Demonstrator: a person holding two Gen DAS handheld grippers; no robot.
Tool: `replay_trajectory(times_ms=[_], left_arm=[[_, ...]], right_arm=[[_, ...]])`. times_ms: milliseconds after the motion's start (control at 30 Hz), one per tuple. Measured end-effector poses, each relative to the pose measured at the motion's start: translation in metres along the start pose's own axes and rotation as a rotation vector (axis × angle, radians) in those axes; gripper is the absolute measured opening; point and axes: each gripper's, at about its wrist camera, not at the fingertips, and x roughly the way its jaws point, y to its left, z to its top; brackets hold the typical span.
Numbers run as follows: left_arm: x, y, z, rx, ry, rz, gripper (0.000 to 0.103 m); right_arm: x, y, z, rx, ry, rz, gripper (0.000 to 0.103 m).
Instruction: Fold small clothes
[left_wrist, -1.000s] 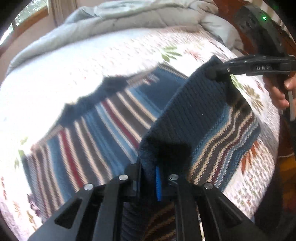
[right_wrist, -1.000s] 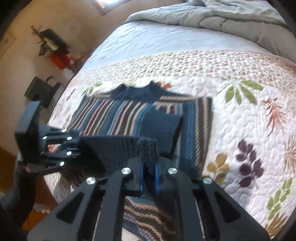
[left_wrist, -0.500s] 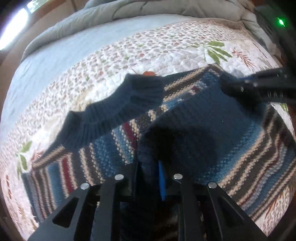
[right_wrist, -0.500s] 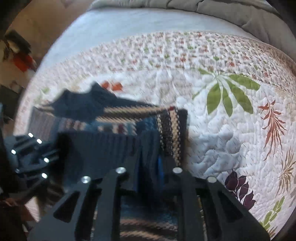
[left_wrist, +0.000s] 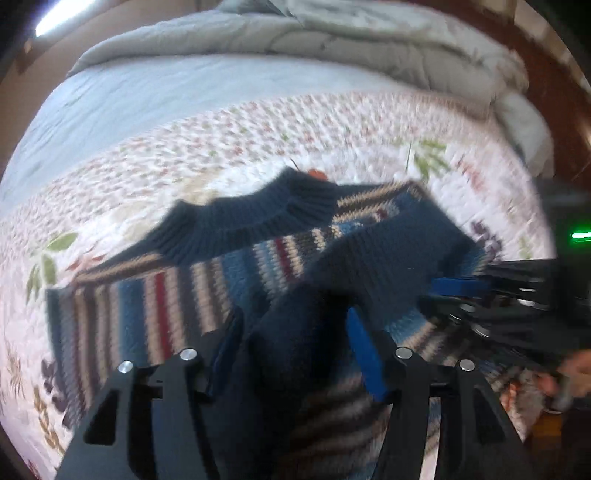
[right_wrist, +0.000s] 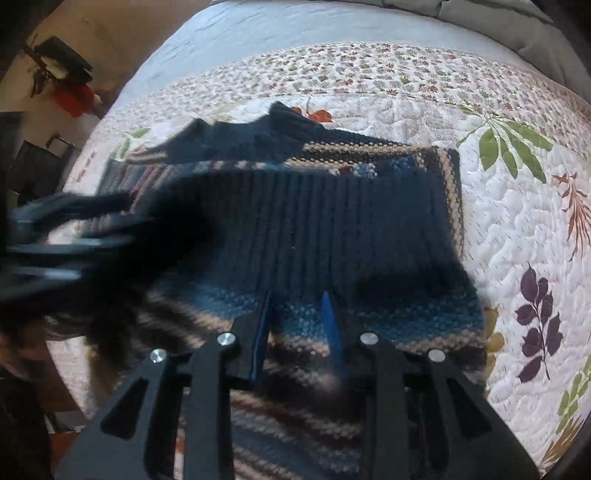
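**Both grippers letting go of the folded sweater**

Left wrist view: I could read no writing or label; motion blur covered most of the frame. My left gripper (left_wrist: 295, 332) pointed steeply down with its jaws opening. A dark blue fold of the striped sweater (left_wrist: 155, 295) sat between the blue pads (left_wrist: 364, 350), which stood clear of the knit on both sides. The sweater lay on the floral quilt (left_wrist: 258, 140), its ribbed collar (left_wrist: 251, 221) toward the grey duvet (left_wrist: 369, 48). My right gripper (left_wrist: 480, 291) entered from the right edge, blurred.

Right wrist view: again no legible text. My right gripper's (right_wrist: 297, 321) jaws were opening, narrowly parted, over the sweater's (right_wrist: 369, 229) folded-over ribbed hem, and I could not tell whether they touched the knit. My left gripper (right_wrist: 55, 240) showed as a blur at left.
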Motion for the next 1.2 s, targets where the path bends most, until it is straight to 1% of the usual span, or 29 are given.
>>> replay_trajectory(times_ms=[67, 100, 167, 200, 300, 333, 367, 400, 433, 467, 500, 533, 567, 600, 633, 700, 733, 767, 800, 833, 867, 933, 1000, 1033, 1133, 1167, 1200], left_arm=[[-0.024, 0.018, -0.010, -0.011, -0.028, 0.029, 0.067], [-0.036, 0.030, -0.017, -0.017, -0.035, 0.062, 0.069], [-0.050, 0.058, -0.033, -0.039, -0.029, 0.131, 0.070], [-0.054, 0.069, -0.040, -0.047, -0.025, 0.156, 0.070], [-0.056, 0.100, -0.057, -0.092, 0.019, 0.188, 0.070], [-0.054, 0.108, -0.061, -0.110, 0.039, 0.178, 0.070], [-0.049, 0.117, -0.065, -0.133, 0.070, 0.148, 0.070], [-0.048, 0.125, -0.068, -0.149, 0.078, 0.130, 0.070], [-0.046, 0.129, -0.070, -0.166, 0.083, 0.095, 0.070], [-0.045, 0.127, -0.073, -0.180, 0.091, 0.057, 0.070], [-0.044, 0.129, -0.074, -0.205, 0.105, -0.009, 0.070], [-0.043, 0.128, -0.074, -0.221, 0.106, -0.053, 0.072], [-0.041, 0.127, -0.073, -0.243, 0.108, -0.112, 0.075], [-0.037, 0.125, -0.071, -0.258, 0.121, -0.149, 0.076], [-0.033, 0.123, -0.070, -0.269, 0.146, -0.168, 0.076], [-0.026, 0.120, -0.067, -0.267, 0.170, -0.164, 0.076], [-0.023, 0.117, -0.065, -0.264, 0.179, -0.151, 0.074], [-0.020, 0.113, -0.062, -0.256, 0.186, -0.119, 0.069], [-0.018, 0.110, -0.060, -0.245, 0.186, -0.103, 0.063], [-0.017, 0.108, -0.058, -0.241, 0.188, -0.105, 0.044], [-0.014, 0.105, -0.056, -0.248, 0.199, -0.107, 0.021], [-0.011, 0.104, -0.054, -0.257, 0.203, -0.096, 0.015], [-0.017, 0.101, -0.047, -0.236, 0.151, -0.026, 0.012], [-0.027, 0.099, -0.041, -0.234, 0.088, 0.026, 0.011], [-0.054, 0.097, -0.023, -0.204, -0.060, 0.145, 0.011], [-0.061, 0.095, -0.013, -0.175, -0.100, 0.178, 0.010], [-0.062, 0.096, -0.004, -0.173, -0.107, 0.182, 0.010]], right_arm=[[0.000, -0.009, 0.002, 0.051, -0.005, 0.037, 0.028], [0.000, -0.013, 0.003, 0.074, -0.008, 0.059, 0.028], [-0.001, -0.021, 0.005, 0.110, -0.004, 0.094, 0.028], [-0.002, -0.022, 0.005, 0.107, -0.006, 0.097, 0.028], [-0.006, -0.016, 0.001, 0.090, -0.013, 0.083, 0.031], [-0.008, -0.015, 0.000, 0.083, -0.015, 0.073, 0.033], [-0.008, -0.013, -0.001, 0.077, -0.016, 0.064, 0.035], [-0.006, -0.009, 0.001, 0.075, -0.015, 0.061, 0.038], [-0.005, -0.007, 0.001, 0.070, -0.015, 0.059, 0.041], [-0.004, -0.005, 0.002, 0.065, -0.015, 0.056, 0.042], [-0.003, -0.003, 0.003, 0.056, -0.014, 0.047, 0.042], [0.000, -0.001, 0.004, 0.048, -0.013, 0.038, 0.042], [0.000, 0.001, 0.003, 0.036, -0.013, 0.026, 0.042], [0.000, 0.002, 0.003, 0.027, -0.013, 0.018, 0.042], [0.001, 0.002, 0.004, 0.026, -0.014, 0.015, 0.042], [0.002, 0.002, 0.004, 0.030, -0.015, 0.017, 0.042], [0.002, 0.002, 0.003, 0.030, -0.015, 0.018, 0.042], [0.003, 0.001, 0.003, 0.030, -0.015, 0.020, 0.042], [0.003, 0.001, 0.003, 0.029, -0.015, 0.021, 0.042], [0.003, 0.001, 0.003, 0.027, -0.016, 0.021, 0.042], [0.003, 0.001, 0.003, 0.023, -0.016, 0.020, 0.042], [0.003, 0.002, 0.003, 0.020, -0.015, 0.021, 0.042], [0.002, 0.001, 0.004, 0.019, -0.016, 0.023, 0.042], [0.002, 0.002, 0.003, 0.015, -0.016, 0.023, 0.042], [-0.003, 0.001, 0.004, 0.016, -0.027, 0.027, 0.041], [-0.005, 0.001, 0.004, 0.020, -0.035, 0.028, 0.041], [-0.006, 0.001, 0.006, 0.023, -0.045, 0.027, 0.041]])
